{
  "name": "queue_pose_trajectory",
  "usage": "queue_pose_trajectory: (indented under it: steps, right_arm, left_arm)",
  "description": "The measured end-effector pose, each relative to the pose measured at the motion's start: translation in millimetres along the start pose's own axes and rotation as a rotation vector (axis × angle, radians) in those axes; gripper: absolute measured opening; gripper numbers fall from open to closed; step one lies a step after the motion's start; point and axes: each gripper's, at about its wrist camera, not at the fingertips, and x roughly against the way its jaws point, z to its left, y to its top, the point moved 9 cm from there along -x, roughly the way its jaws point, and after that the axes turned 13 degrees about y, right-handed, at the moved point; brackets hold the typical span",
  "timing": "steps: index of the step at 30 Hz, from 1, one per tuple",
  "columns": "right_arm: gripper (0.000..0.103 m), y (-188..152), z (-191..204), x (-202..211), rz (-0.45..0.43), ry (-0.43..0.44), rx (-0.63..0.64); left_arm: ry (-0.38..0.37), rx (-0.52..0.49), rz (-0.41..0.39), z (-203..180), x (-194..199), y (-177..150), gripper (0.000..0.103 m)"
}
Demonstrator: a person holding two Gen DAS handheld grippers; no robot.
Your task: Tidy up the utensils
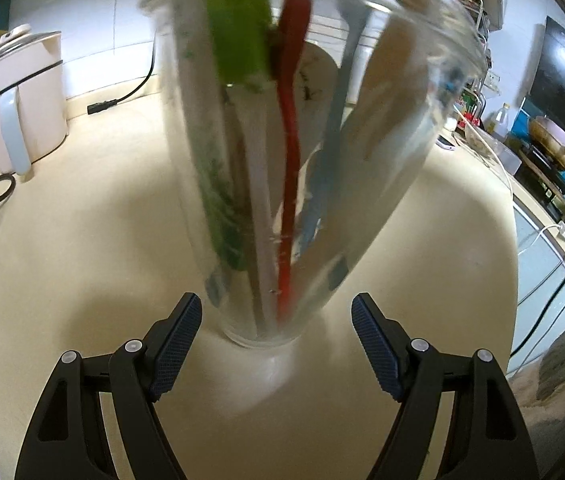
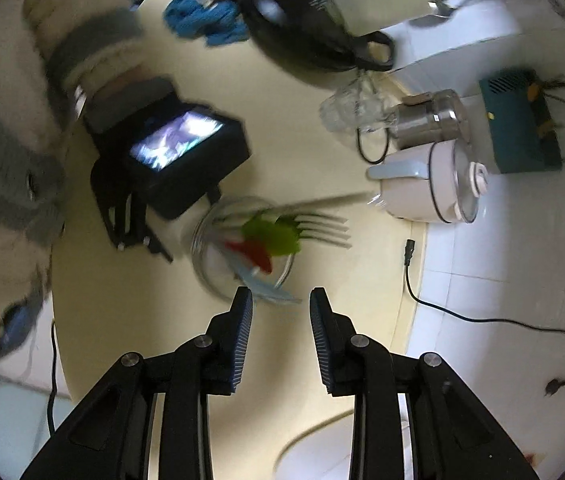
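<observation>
two grippers, both with nothing in them. left gripper (image 1: 277, 316) stands wide, pads clear either side of the glass cup's (image 1: 282, 184) base, centre frame on the counter (image 1: 82, 240). utensils (image 1: 291, 152) stand upright inside. right gripper (image 2: 281, 304) is narrower, above the rim, cup just ahead, fork (image 2: 322, 226) tines pointing right. left is nearer.

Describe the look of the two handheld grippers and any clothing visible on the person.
Both the left gripper and the right gripper have black plastic frames with triangular cut-outs, round silver pivot pins and dark blue ribbed pads on the jaws. From the right wrist view, the left gripper carries a black box with a lit screen. The person wears a fuzzy grey sleeve.
</observation>
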Motion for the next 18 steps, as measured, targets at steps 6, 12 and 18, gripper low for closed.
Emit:
queue_pose_trajectory:
  steps: [6, 12, 18]
  right_arm:
    - [0.03, -4, -39, 28, -0.253, 0.064, -0.41]
    - [0.034, -52, -67, 34, -0.648, 0.165, -1.041]
    - [0.072, -100, -29, -13, -0.689, 0.188, -1.407]
  left_arm:
    - [-0.007, 0.024, -0.001, 8, 2, 0, 0.08]
    - [0.066, 0.017, -0.008, 17, 6, -5, 0.081]
    - [0.213, -0.042, -0.016, 25, 22, -7, 0.08]
